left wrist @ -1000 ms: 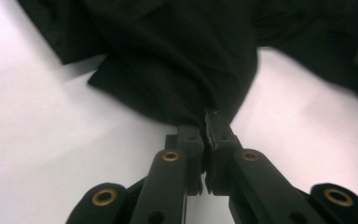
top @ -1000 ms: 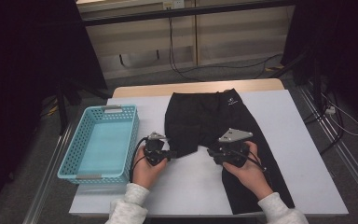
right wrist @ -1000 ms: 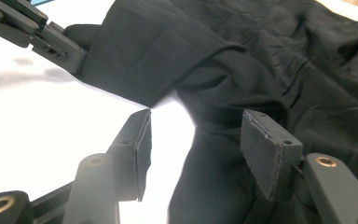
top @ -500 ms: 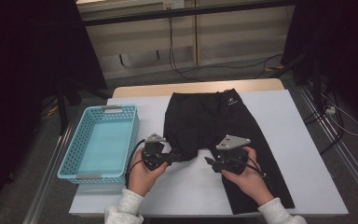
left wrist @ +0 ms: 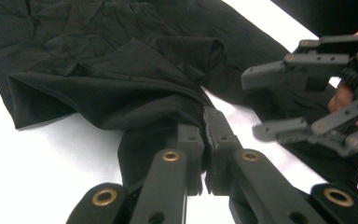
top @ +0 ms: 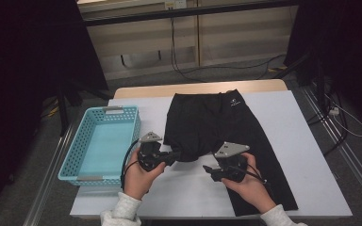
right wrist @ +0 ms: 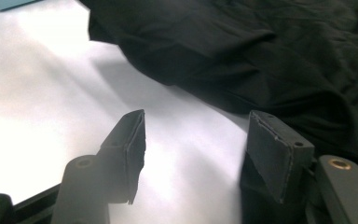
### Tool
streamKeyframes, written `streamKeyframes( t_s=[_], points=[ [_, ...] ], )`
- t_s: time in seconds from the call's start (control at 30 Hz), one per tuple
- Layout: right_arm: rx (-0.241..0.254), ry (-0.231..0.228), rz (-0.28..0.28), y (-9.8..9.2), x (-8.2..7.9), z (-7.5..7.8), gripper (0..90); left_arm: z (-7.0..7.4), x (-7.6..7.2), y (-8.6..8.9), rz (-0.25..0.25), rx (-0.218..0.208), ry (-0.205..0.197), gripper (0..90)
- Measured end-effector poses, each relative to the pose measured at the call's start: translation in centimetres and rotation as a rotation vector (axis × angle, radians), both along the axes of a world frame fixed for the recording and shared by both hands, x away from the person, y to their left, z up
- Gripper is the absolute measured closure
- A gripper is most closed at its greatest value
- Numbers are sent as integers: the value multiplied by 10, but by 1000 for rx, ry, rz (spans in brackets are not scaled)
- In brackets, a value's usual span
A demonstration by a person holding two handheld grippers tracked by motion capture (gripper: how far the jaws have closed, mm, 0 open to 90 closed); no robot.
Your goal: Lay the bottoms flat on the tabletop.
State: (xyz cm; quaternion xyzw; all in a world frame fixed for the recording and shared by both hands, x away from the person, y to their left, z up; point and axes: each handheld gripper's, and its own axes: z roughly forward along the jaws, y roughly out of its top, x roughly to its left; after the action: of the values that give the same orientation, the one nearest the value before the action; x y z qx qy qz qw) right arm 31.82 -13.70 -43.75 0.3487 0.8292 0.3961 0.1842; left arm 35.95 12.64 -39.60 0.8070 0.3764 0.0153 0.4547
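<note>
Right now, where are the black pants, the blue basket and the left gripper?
black pants [top: 217, 125], high view, on the flat upper fabric below the waistband.
blue basket [top: 70, 162], high view, on its left wall.
left gripper [left wrist: 204, 140], left gripper view, between its fingertips, shut on pants fabric.

sleeves [top: 122, 212]: pale knit cuffs | grippers: black, brass rivets, grey 3-cornered plates | cables: black
</note>
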Motion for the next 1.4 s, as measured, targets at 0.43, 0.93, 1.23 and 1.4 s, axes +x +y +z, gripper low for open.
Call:
streamKeyframes(
  t_s=[0.43, 0.93, 1.23, 1.4],
  points=[
    [1, 17, 72, 31, 5, -5, 460, -3, -6, 2, 1, -21, 13, 866],
    [99, 35, 36, 34, 29, -7, 883, -7, -8, 7, 21, -2, 13, 849],
    [133, 23, 6, 29, 38, 1, 892, -12, -6, 19, 73, 46, -9, 855],
    [144, 25, -2, 28, 44, 2, 890, -15, -5, 24, 95, 52, -10, 864]
  ],
)
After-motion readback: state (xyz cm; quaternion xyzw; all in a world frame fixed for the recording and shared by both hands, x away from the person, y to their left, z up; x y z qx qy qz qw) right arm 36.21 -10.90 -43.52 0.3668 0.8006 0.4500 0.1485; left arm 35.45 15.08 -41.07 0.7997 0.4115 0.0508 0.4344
